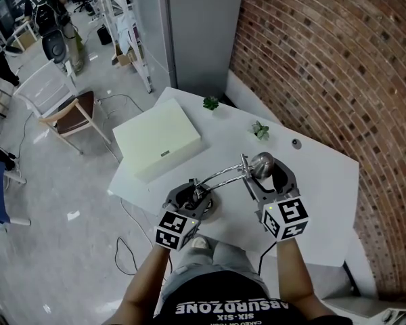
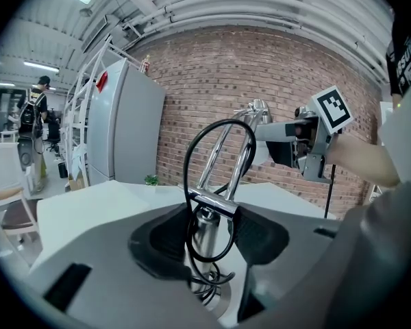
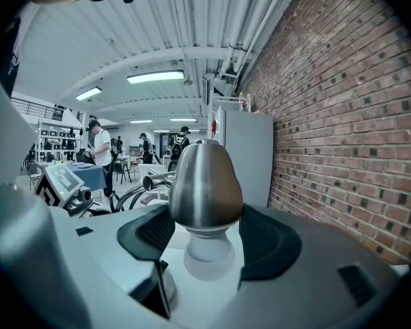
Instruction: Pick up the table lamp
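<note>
The chrome table lamp stands near the front of the white table (image 1: 325, 181): round base (image 1: 204, 207), twin-rod arm (image 1: 223, 175), egg-shaped metal head (image 1: 262, 162). My left gripper (image 1: 189, 196) is low at the base, and its dark pads sit against the upright stem (image 2: 204, 225) and its crossbar, with a loop of black cable (image 2: 188, 184) around the stem. My right gripper (image 1: 267, 178) is shut on the lamp head (image 3: 205, 184), which fills the gap between its pads above the white bulb (image 3: 207, 258). In the left gripper view the right gripper (image 2: 291, 146) shows at the arm's far end.
A flat cream box (image 1: 159, 141) lies on the table's left part. Two small green plants (image 1: 210, 103) (image 1: 260, 130) and a small dark knob (image 1: 296, 143) sit near the brick wall. A chair (image 1: 68, 110) stands on the floor to the left.
</note>
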A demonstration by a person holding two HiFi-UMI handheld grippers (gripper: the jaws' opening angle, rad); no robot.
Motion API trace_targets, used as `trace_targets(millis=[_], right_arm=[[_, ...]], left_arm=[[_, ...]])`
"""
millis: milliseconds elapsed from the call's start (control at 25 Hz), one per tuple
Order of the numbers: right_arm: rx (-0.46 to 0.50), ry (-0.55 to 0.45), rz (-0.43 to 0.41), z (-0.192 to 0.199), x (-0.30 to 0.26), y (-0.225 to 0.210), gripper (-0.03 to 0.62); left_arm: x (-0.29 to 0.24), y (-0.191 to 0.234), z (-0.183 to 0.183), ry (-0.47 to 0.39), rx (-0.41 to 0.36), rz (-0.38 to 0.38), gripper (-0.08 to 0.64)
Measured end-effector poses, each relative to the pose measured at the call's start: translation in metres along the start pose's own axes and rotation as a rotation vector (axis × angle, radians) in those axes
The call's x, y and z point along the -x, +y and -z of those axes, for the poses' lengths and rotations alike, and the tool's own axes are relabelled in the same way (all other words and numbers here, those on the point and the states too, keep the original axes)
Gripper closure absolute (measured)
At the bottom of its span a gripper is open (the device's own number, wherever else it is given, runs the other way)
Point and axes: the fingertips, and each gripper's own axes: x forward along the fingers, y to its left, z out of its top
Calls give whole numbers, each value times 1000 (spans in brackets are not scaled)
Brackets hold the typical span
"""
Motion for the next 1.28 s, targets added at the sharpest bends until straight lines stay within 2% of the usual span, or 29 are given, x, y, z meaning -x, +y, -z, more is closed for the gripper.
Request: trace_targets(millis=[400,640,1280], right_arm=[[-25,-11,-52,-5,-4,-1,307],[-27,-16,-92,-14,-4,0,307],[3,-68,-172,-53,6,-8,307]], left_arm=[[7,-1,-8,-12,10,-52,387],[15,-2,-19,-22,-20,-101,388],[24,-15,-55,-64,-34,-198,390]])
